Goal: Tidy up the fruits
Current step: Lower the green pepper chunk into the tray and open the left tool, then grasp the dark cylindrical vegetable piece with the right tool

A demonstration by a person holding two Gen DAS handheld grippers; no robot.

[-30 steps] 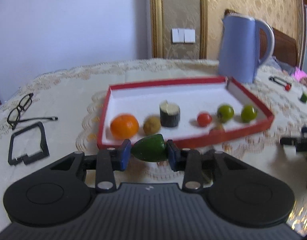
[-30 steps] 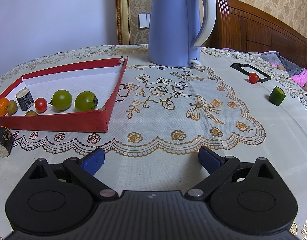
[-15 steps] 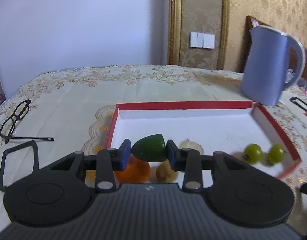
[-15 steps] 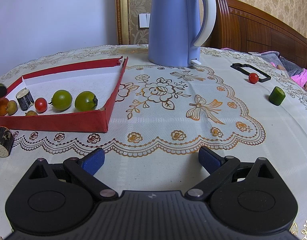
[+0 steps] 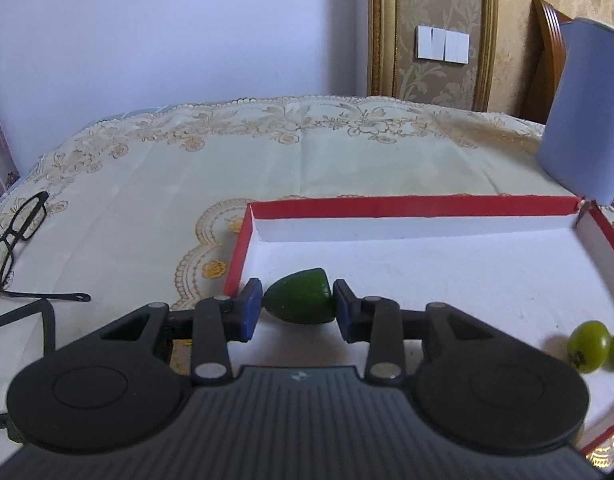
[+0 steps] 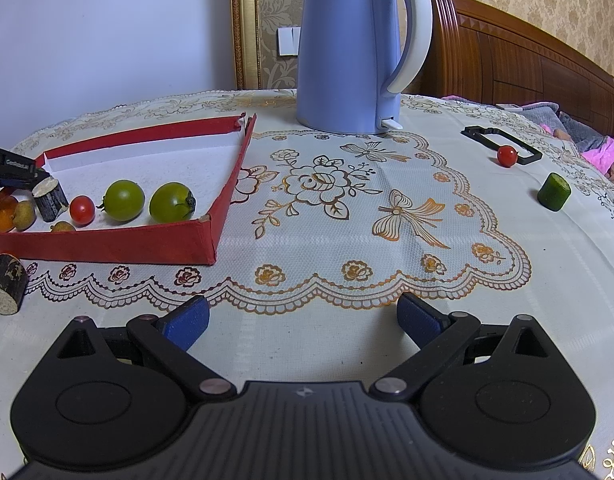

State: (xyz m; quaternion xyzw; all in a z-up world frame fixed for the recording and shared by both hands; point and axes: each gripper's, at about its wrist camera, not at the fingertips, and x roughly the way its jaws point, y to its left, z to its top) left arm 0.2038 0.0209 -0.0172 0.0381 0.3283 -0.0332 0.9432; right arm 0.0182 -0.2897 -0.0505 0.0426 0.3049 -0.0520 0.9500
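My left gripper (image 5: 298, 308) is shut on a dark green fruit piece (image 5: 298, 301) and holds it over the left part of the red tray (image 5: 411, 203). Two green tomatoes (image 5: 589, 345) lie at the tray's right. In the right wrist view the tray (image 6: 107, 242) holds two green tomatoes (image 6: 147, 200), a red cherry tomato (image 6: 82, 209), a dark log piece (image 6: 51, 198), an orange (image 6: 3, 218) and small brown fruits. My right gripper (image 6: 303, 320) is open and empty above the tablecloth. A red cherry tomato (image 6: 507, 156) and a green cucumber piece (image 6: 553, 191) lie far right.
A blue kettle (image 6: 349, 48) stands behind the tray's right corner. A log piece (image 6: 5, 289) lies outside the tray's front. Glasses (image 5: 15, 240) and a black frame (image 5: 23, 320) lie at the left; another black frame (image 6: 501, 144) lies far right.
My left gripper has moved forward over the tray with the green piece, so the orange and other fruits have dropped out of its view. The right gripper has not moved.
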